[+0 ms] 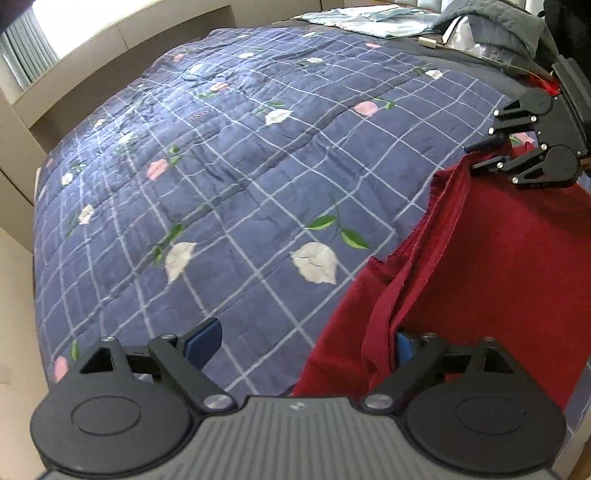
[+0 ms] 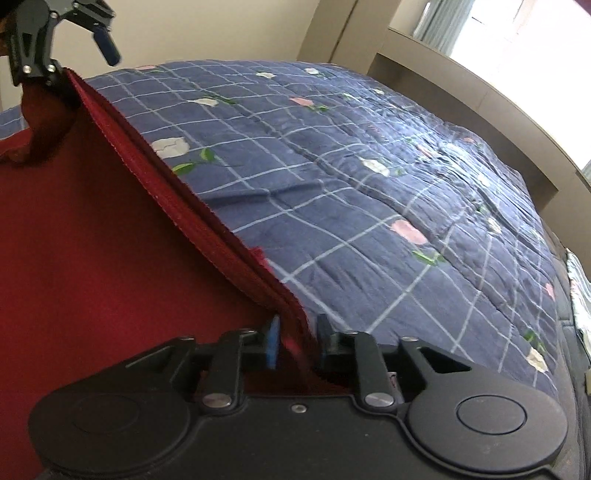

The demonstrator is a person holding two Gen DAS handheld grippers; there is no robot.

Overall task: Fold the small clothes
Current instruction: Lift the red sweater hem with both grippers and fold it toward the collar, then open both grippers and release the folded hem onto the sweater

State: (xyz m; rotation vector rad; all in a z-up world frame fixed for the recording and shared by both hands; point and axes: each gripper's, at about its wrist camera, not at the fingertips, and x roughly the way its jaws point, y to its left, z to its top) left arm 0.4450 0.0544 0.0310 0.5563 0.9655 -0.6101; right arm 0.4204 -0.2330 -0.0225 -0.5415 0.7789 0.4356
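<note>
The red garment [image 1: 498, 258] lies on the bed's blue checked quilt [image 1: 221, 184], its folded hem [image 2: 207, 221] raised as a ridge, likely to lay it straight. At the hem's near end the left hand-held gripper [image 1: 306, 343] gapes wide, cloth touching only one pad. At its far end the right hand-held gripper [image 2: 295, 343] stands slightly parted, hem loose between.

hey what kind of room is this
Most likely a bedroom: a bed covered by a blue checked floral quilt, a window with curtains beside it, and a red garment laid out for folding.
</note>
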